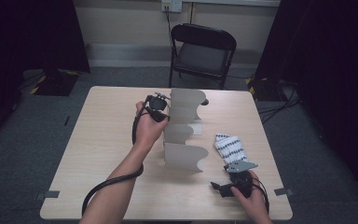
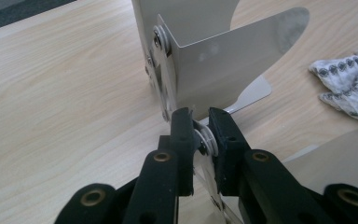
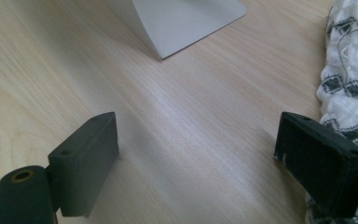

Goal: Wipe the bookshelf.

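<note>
Nearest the person, at the table's [image 1: 98,186] near right edge, the right gripper [image 1: 223,187] rested low over the wood in the person's right hand [image 1: 251,198], its grey three-cornered plate on top. In the right gripper view its two black jaws stood wide apart with only bare wood between them, so it was released and held nothing. The patterned black-and-white cloth [image 1: 230,147] lay just beyond it on the right side of the table; in the right gripper view the cloth [image 3: 349,79] ran along the right edge, right beside the right-hand jaw, though whether it touched could not be told.

Farther in, at the middle of the table, stood the folding metal rack [image 1: 182,135], a row of upright grey panels with curved cut-outs, hinged one to the next and zigzagging from near to far. The cloth lay to its right, apart from it.

Farther still, the left hand [image 1: 149,128] reached in from the left and held the left gripper [image 1: 162,108] against the far part of the rack. In the left gripper view its jaws were clenched on a hinge joint of the rack [image 2: 223,70], the round washers pinched between the pads.

Beyond the table stood a black folding chair [image 1: 201,51].
</note>
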Tool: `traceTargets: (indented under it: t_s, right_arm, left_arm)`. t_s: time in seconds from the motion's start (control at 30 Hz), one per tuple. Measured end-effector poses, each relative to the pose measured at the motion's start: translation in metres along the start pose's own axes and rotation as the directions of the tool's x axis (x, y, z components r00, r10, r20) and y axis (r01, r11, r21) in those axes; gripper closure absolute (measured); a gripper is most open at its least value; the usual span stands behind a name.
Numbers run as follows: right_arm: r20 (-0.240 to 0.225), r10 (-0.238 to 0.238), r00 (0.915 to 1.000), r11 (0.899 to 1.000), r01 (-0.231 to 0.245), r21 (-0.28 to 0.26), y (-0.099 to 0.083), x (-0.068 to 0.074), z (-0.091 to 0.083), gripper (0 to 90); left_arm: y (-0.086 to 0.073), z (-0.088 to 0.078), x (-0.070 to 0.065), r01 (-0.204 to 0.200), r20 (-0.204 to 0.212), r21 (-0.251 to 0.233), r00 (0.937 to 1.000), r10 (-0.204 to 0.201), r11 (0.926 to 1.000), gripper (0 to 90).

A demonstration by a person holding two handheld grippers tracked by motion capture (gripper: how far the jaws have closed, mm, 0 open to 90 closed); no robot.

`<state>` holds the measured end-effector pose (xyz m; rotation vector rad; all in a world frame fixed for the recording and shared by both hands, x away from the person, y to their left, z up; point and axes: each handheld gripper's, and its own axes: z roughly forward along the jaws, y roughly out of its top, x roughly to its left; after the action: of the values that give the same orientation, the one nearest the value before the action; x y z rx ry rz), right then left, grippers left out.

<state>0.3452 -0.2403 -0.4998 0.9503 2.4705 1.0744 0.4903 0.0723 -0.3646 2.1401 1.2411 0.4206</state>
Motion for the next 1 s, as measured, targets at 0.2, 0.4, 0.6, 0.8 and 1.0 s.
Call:
traceTargets:
  t_s: [0.2, 0.4, 0.6, 0.8, 1.0]
  right_arm:
    - [-0.001, -0.001, 1.0000, 1.000, 0.001, 0.000, 0.000, 0.000, 0.000, 12.8]
    - [-0.001, 0.000, 1.0000, 1.000, 0.000, 0.000, 0.000, 0.000, 0.000, 12.8]
    - [-0.001, 0.001, 1.0000, 1.000, -0.001, 0.000, 0.000, 0.000, 0.000, 12.8]
    - [-0.001, 0.000, 1.0000, 1.000, 0.000, 0.000, 0.000, 0.000, 0.000, 12.7]
    - [-0.001, 0.000, 1.0000, 1.000, 0.000, 0.000, 0.000, 0.000, 0.000, 12.8]
  left_arm:
    - [0.001, -0.002, 0.001, 0.051, -0.026, 0.001, 0.9984, -0.051, 0.9987, 83.8]
    - [0.007, -0.005, 0.001, 0.068, -0.018, -0.017, 0.9975, -0.069, 0.9975, 84.8]
    - [0.022, -0.018, -0.004, 0.036, -0.017, -0.047, 0.9992, -0.036, 0.9983, 85.4]
    - [0.026, -0.025, -0.006, -0.002, 0.002, -0.040, 1.0000, 0.002, 0.9992, 85.3]
    - [0.024, -0.032, -0.006, -0.016, 0.048, -0.029, 0.9987, 0.017, 0.9994, 85.3]
